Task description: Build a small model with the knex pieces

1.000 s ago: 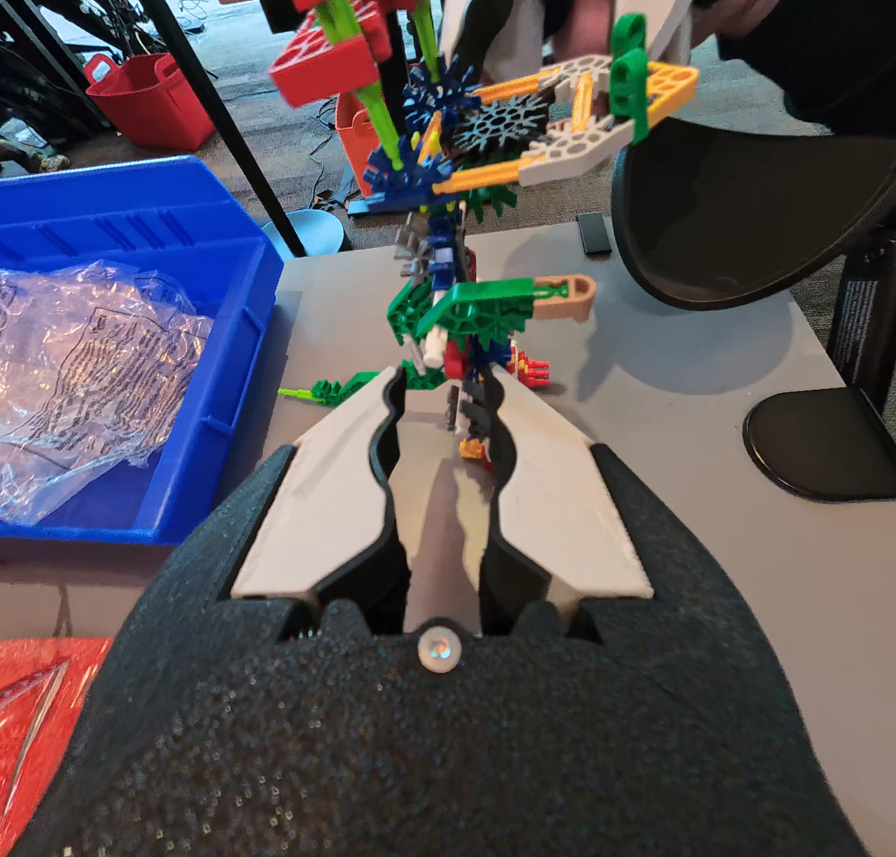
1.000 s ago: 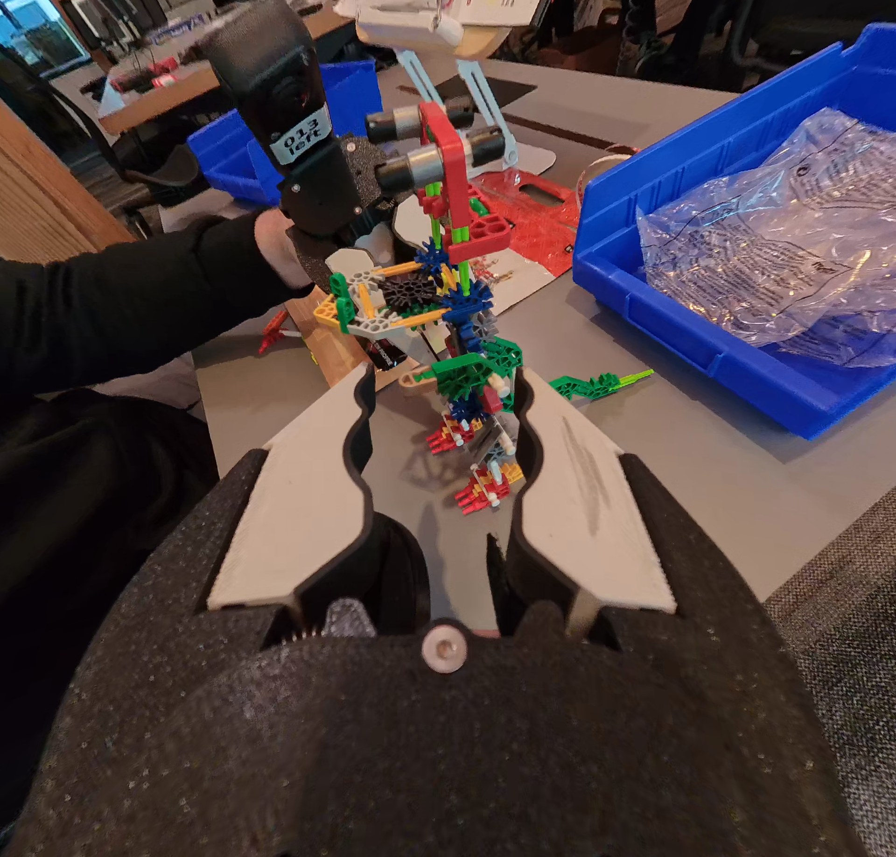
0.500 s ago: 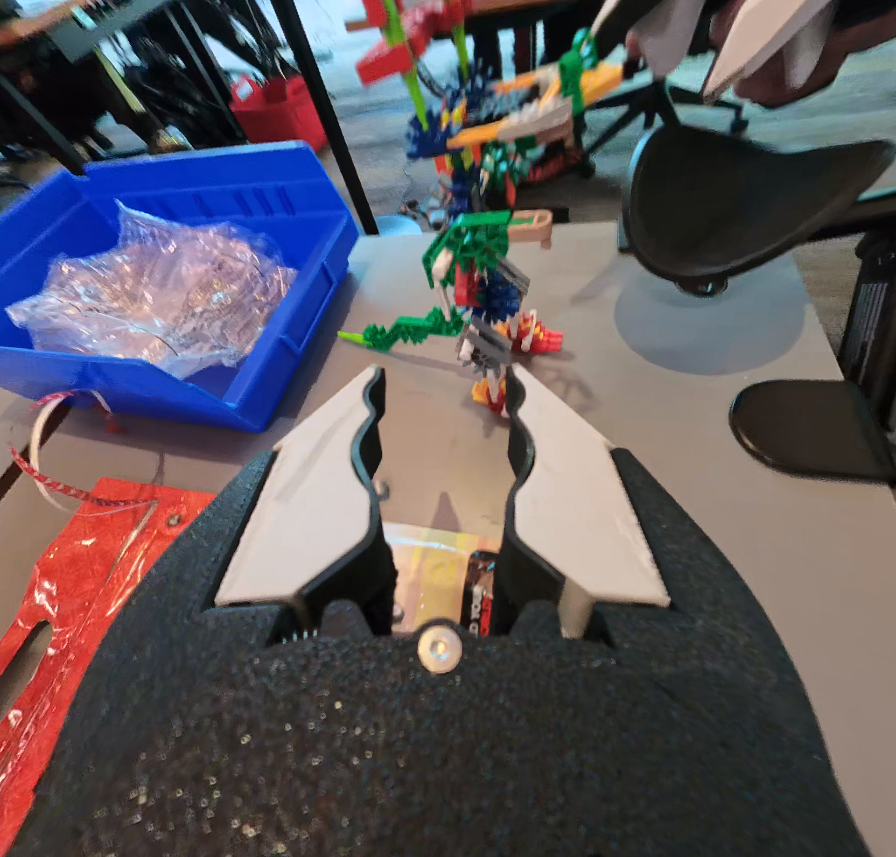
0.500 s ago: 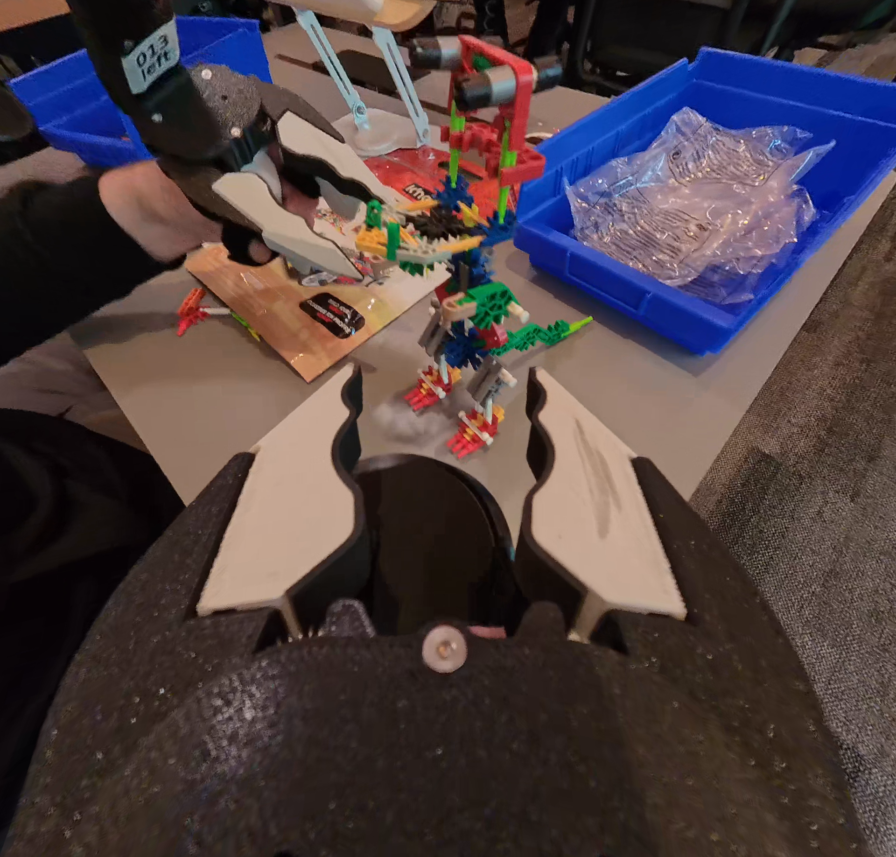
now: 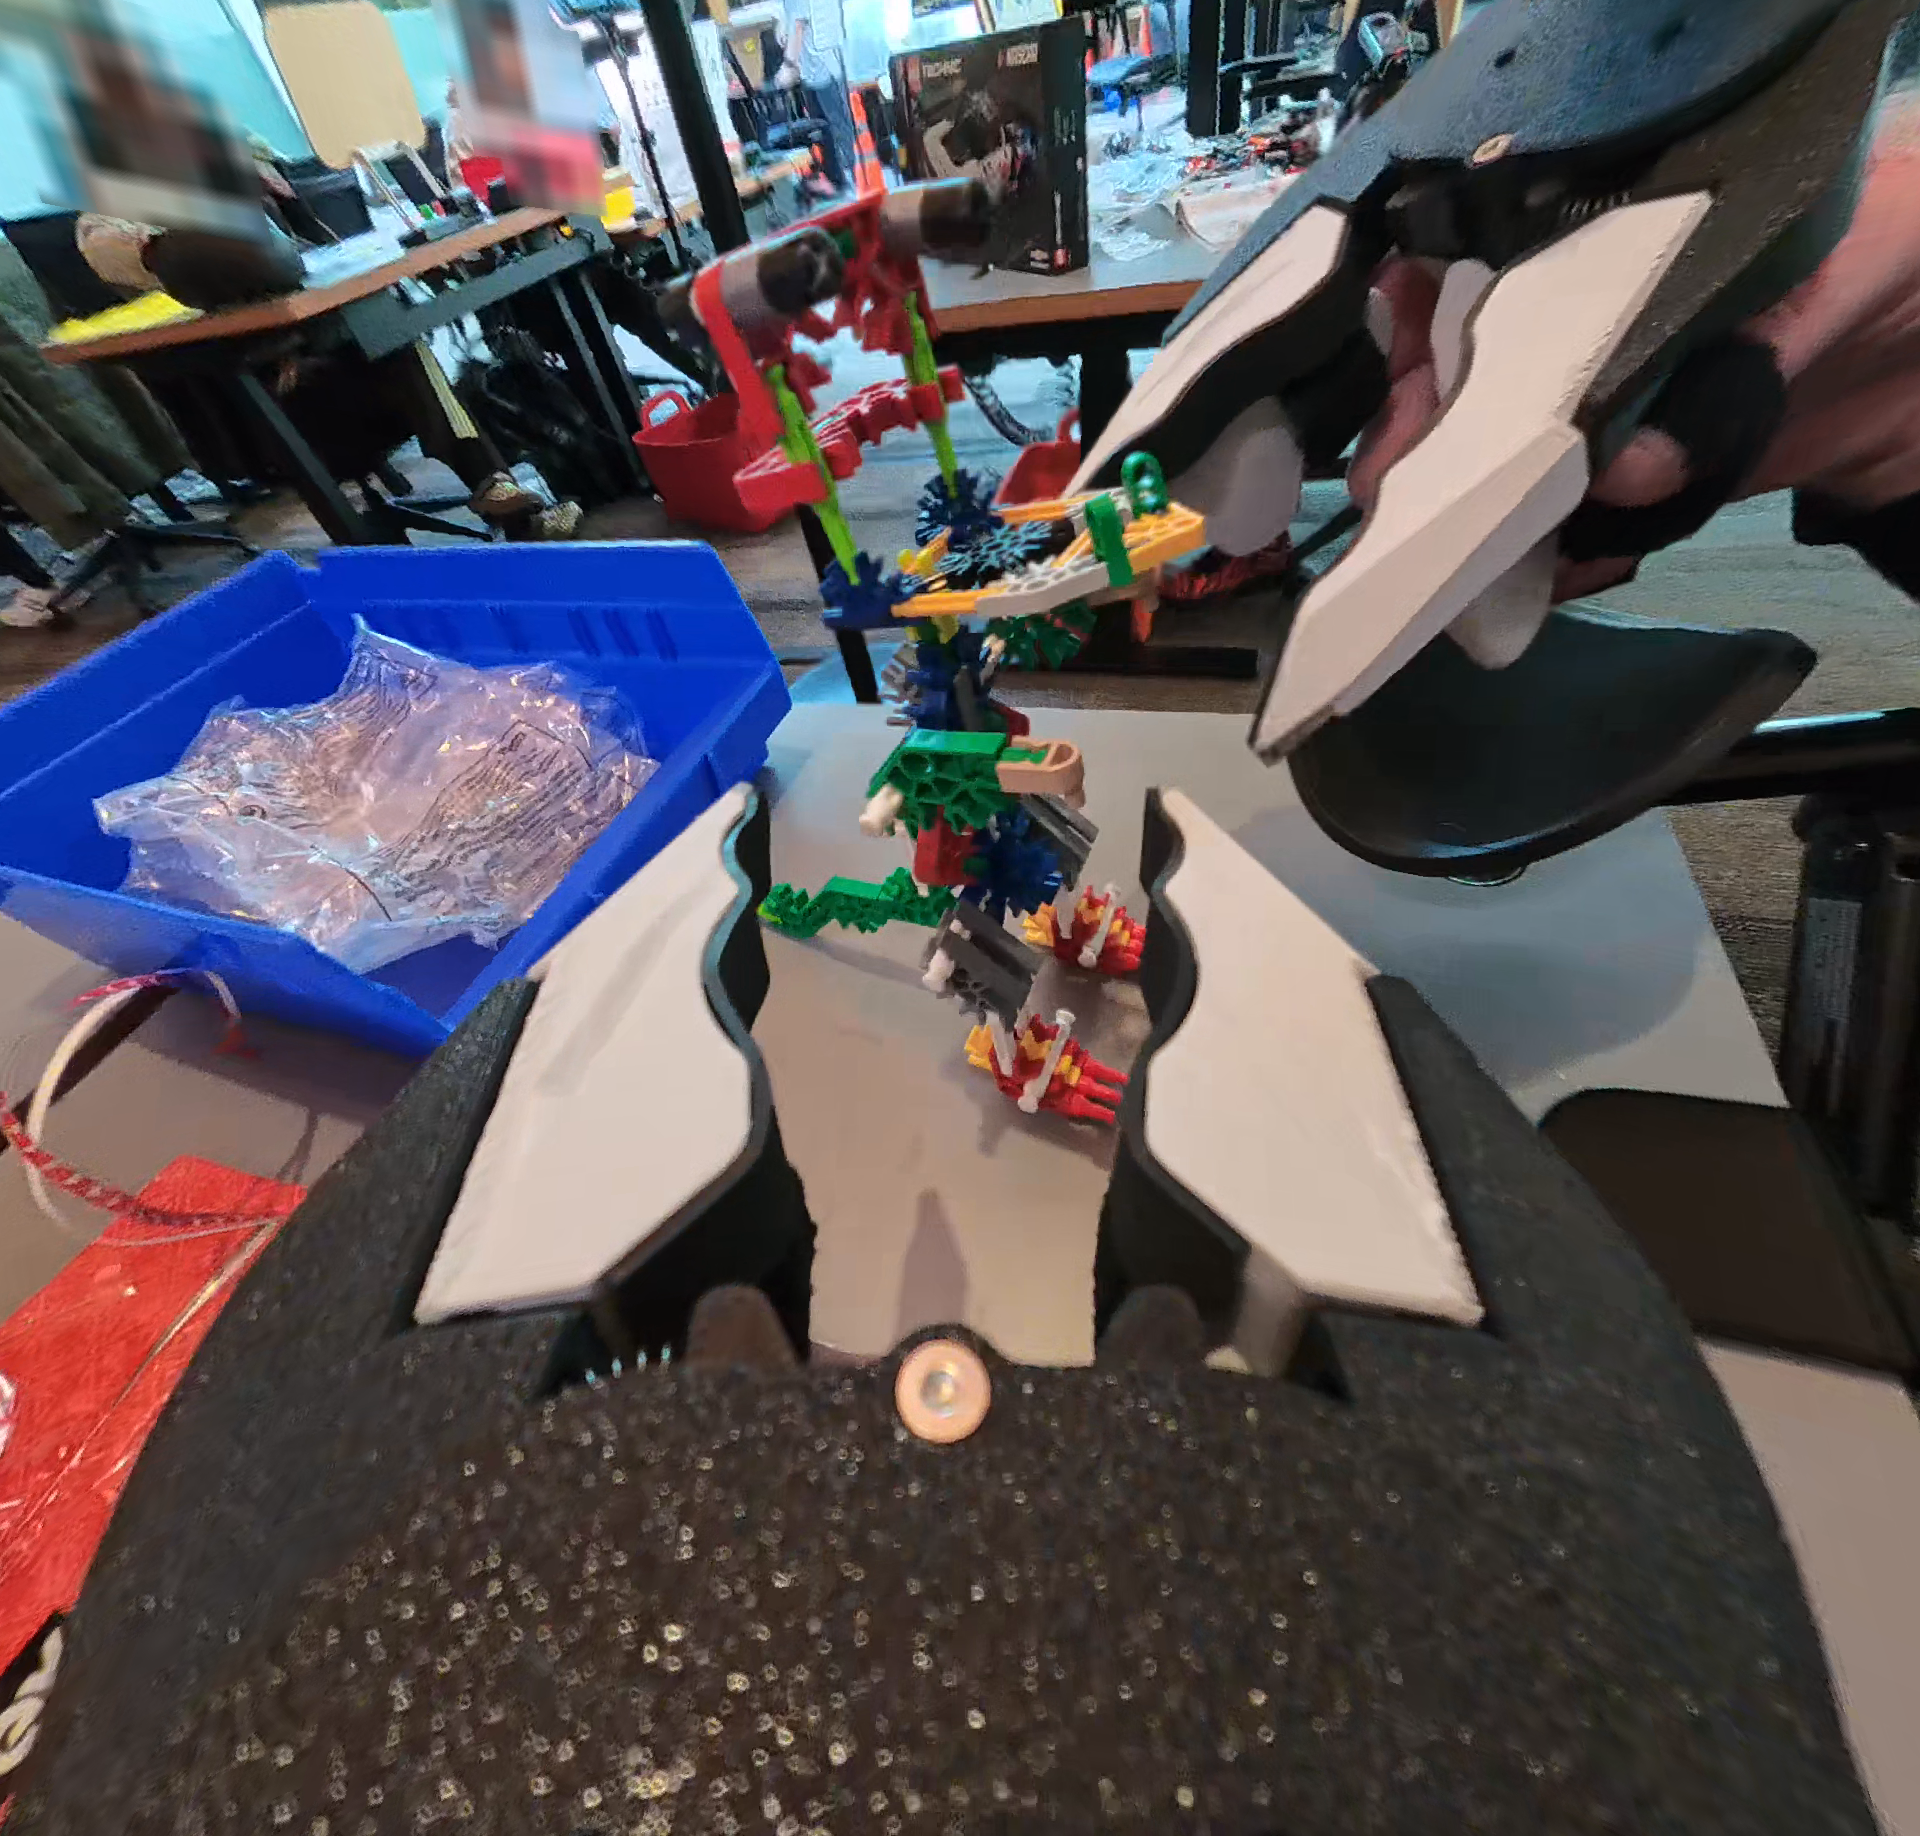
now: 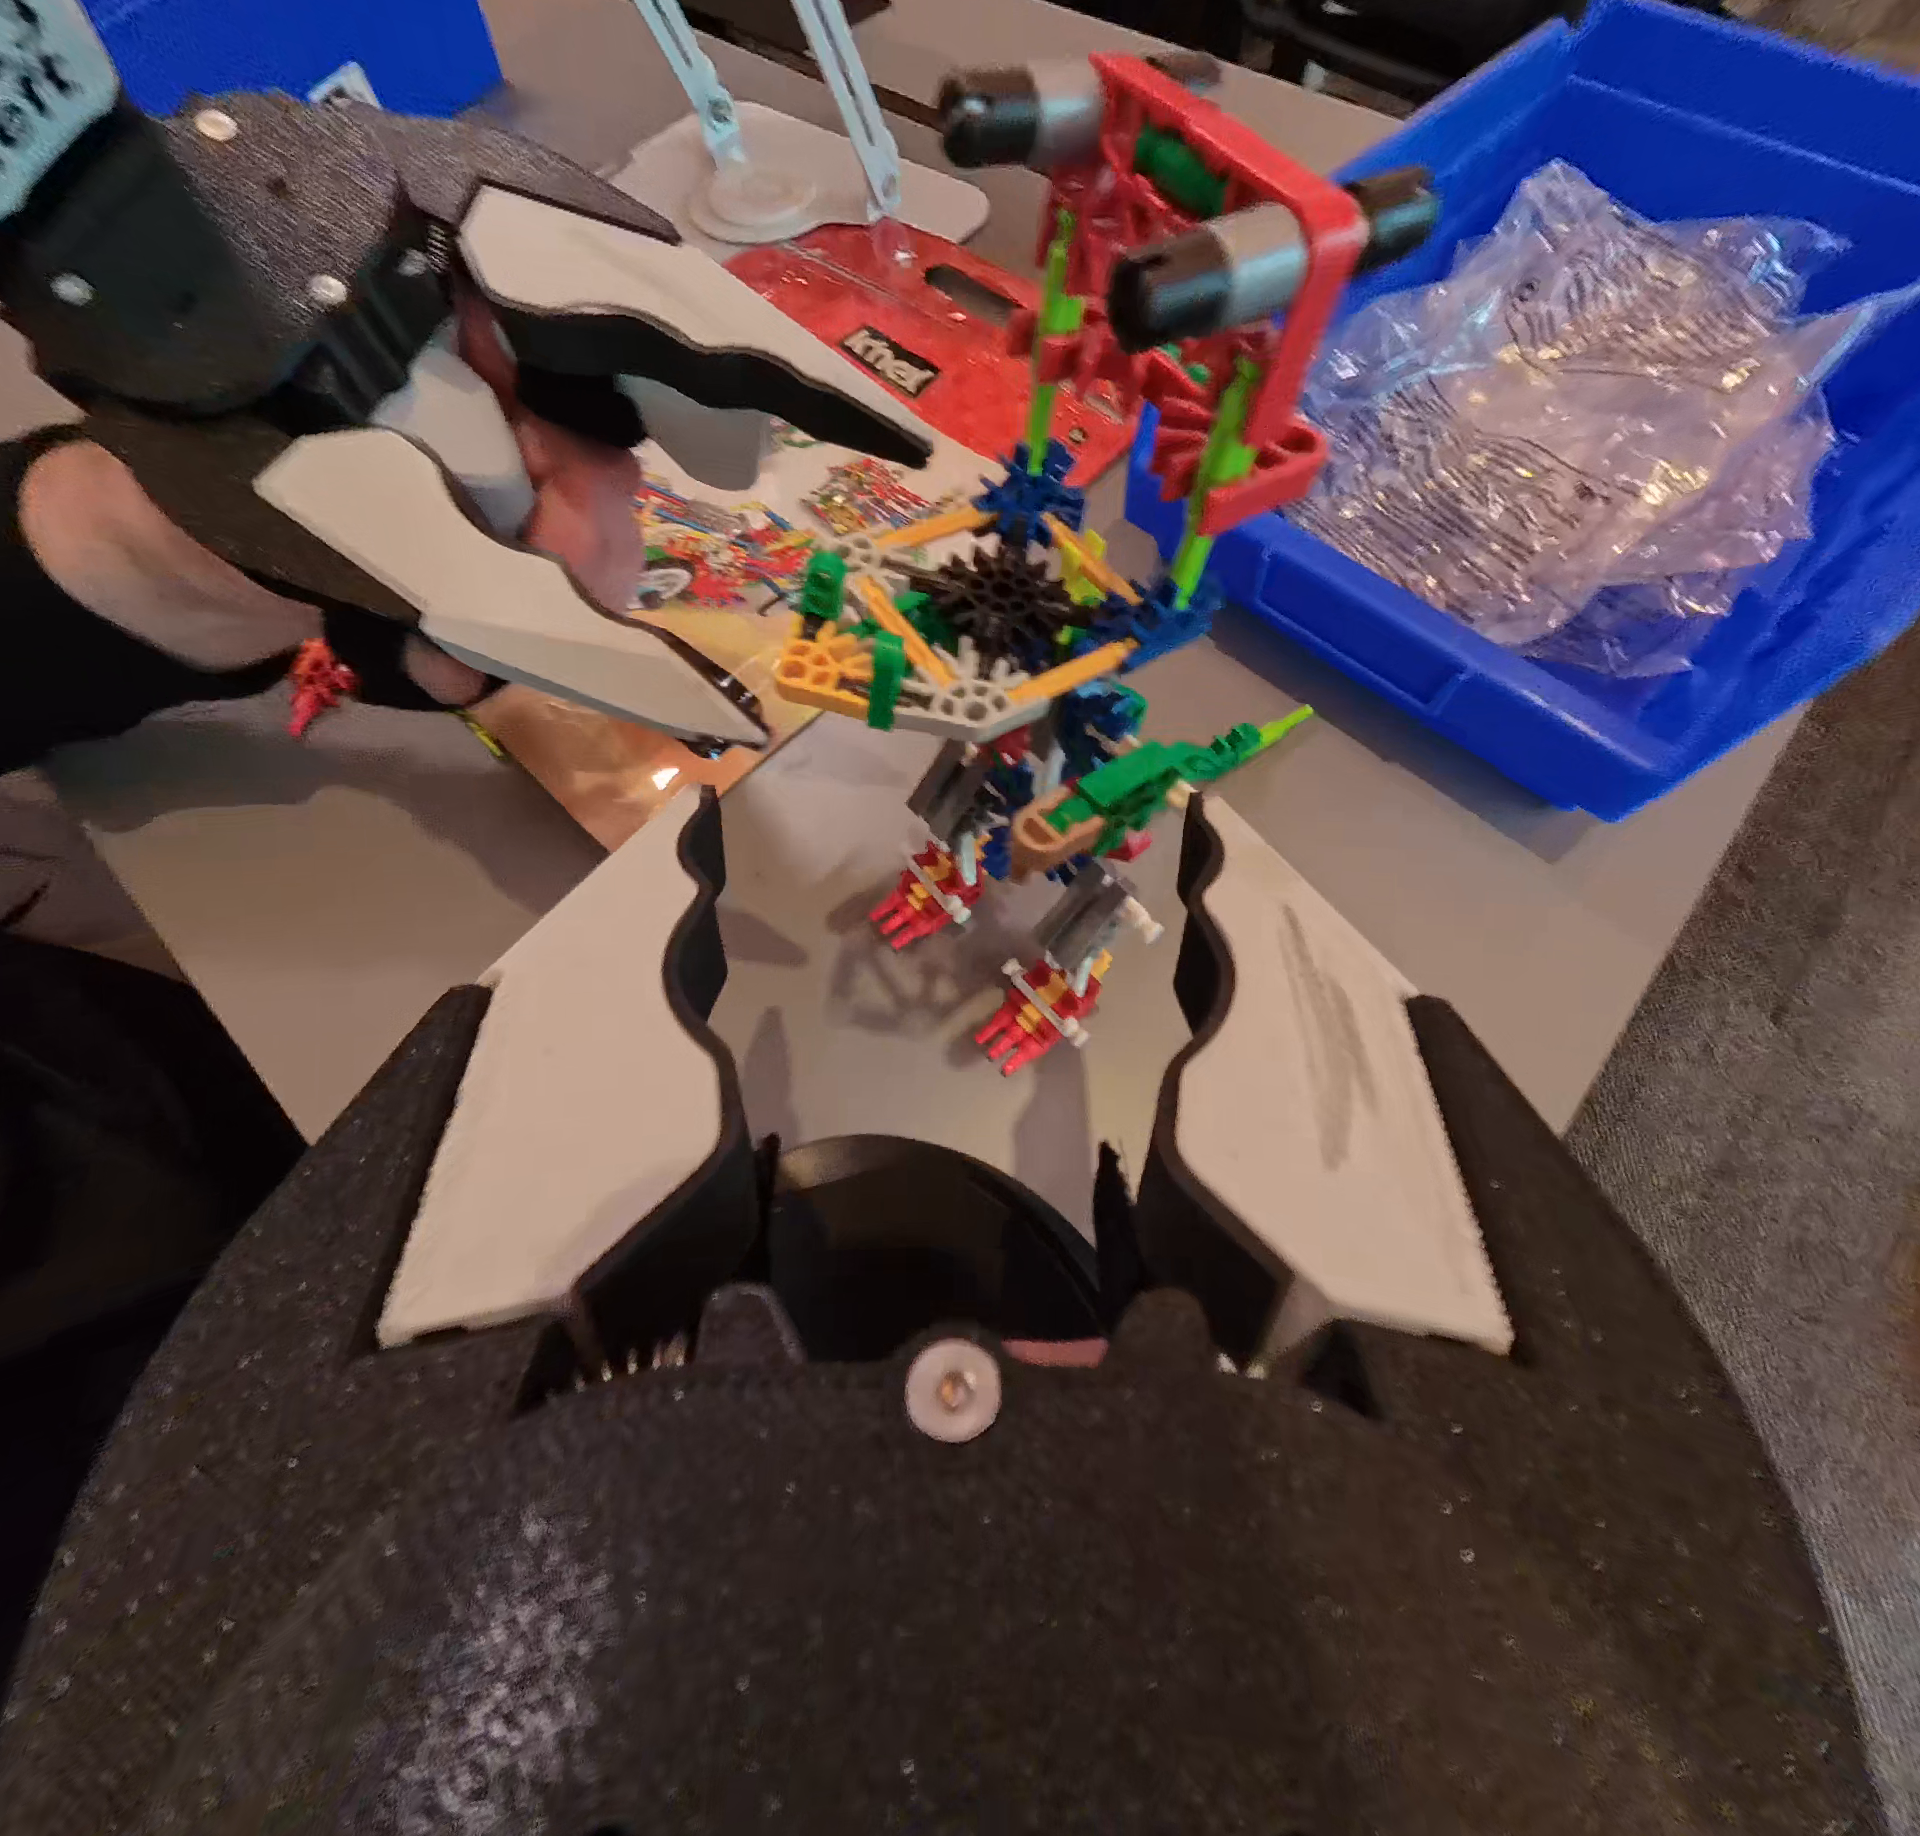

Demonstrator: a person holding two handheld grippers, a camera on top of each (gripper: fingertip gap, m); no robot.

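A colourful construction-toy figure point(image 5: 966, 778) stands on its red-and-yellow feet on the grey table point(image 5: 1455, 955). A red frame with grey-black cylinders sits on top of it. It also shows in the right wrist view point(image 6: 997, 602). My left gripper point(image 5: 956, 810) is open and empty, with the figure's legs just beyond its fingertips. My right gripper point(image 6: 948, 804) is open and empty, facing the figure from the opposite side. Each gripper shows in the other's view, the right point(image 5: 1174, 623) and the left point(image 6: 844, 597). Both are near the figure's yellow arm end, and I cannot tell whether they touch it.
A blue bin point(image 5: 520, 591) holding a clear plastic bag point(image 5: 364, 799) sits beside the figure, also in the right wrist view point(image 6: 1455, 664). Red packaging point(image 6: 935, 332), a printed leaflet point(image 6: 727, 539) and a small red piece point(image 6: 317, 680) lie on the table. A black chair armrest point(image 5: 1507, 768) overhangs the table edge.
Both grippers have drawn back from the figure's legs and opened wider. The figure now stands on its own.
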